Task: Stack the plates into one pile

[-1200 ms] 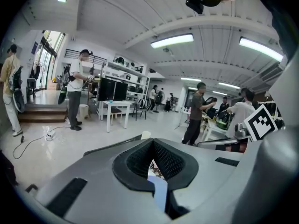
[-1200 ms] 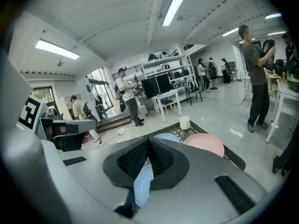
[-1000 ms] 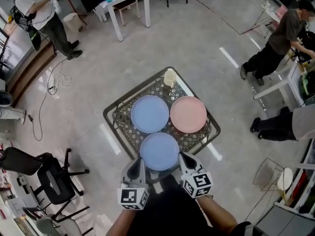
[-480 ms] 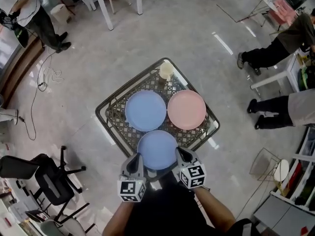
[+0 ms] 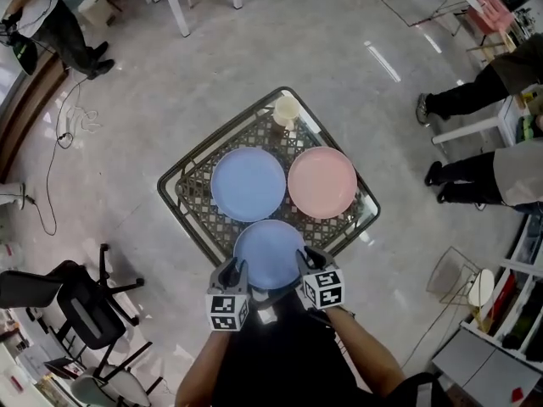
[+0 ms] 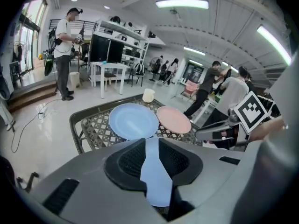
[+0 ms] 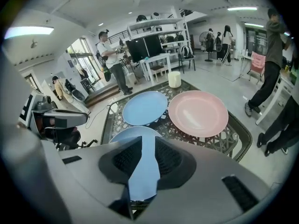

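Three plates lie on a metal lattice table (image 5: 181,195): a far blue plate (image 5: 248,185), a pink plate (image 5: 322,181) to its right, and a near blue plate (image 5: 269,251). My left gripper (image 5: 231,269) hovers at the near plate's lower left rim and my right gripper (image 5: 307,258) at its lower right rim. The jaws of both have just been opening and now stand open. Nothing is between them. The near blue plate (image 6: 153,174) (image 7: 141,168) shows through each gap, lying below. The far blue plate (image 6: 133,120) (image 7: 145,108) and pink plate (image 6: 173,119) (image 7: 198,112) lie beyond.
A cream cup (image 5: 287,109) stands at the table's far corner. An office chair (image 5: 81,305) is on the floor at the left, with a cable (image 5: 59,155) beyond it. People stand at the right (image 5: 501,172) and at the top left (image 5: 51,19).
Both grippers have dropped toward the table and their tips now reach the near blue plate's rim. Their jaws have parted. The plates have not moved.
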`<state>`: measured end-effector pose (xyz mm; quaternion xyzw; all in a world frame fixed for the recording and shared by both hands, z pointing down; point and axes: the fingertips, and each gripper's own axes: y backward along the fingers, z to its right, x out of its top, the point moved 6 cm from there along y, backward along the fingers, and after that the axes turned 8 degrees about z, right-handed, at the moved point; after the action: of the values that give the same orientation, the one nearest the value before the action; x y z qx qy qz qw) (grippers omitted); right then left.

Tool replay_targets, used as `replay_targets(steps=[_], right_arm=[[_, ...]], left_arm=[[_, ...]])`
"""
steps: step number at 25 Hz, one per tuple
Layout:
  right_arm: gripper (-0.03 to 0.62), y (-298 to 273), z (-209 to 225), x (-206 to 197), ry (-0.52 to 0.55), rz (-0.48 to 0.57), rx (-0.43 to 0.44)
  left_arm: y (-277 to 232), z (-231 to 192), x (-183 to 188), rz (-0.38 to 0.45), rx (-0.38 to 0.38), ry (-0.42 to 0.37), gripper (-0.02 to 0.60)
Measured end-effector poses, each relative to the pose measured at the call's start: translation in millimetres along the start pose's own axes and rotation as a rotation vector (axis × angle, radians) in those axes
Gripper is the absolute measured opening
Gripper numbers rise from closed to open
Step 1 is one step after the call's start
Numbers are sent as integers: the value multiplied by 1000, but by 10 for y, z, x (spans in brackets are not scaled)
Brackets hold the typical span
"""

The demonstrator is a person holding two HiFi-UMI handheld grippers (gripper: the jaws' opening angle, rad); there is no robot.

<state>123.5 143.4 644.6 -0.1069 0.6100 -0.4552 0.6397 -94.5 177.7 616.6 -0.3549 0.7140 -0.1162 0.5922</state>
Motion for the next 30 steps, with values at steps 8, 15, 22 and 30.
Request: replay_targets(steps=[8, 15, 22, 30], right_arm=[[86, -250, 198, -404, -21, -126, -34], [112, -393, 282, -722, -35, -227, -55], [115, -450, 322, -928, -69, -282, -95], [112, -493, 363, -1064, -104, -315, -112]], left_arm=[[-264, -174, -497, -144, 14, 31, 147], [-451, -337, -851, -235, 53, 77, 160], [-560, -451, -1158, -291, 104, 135, 172], [-616, -541, -1352, -363, 100, 154, 165]])
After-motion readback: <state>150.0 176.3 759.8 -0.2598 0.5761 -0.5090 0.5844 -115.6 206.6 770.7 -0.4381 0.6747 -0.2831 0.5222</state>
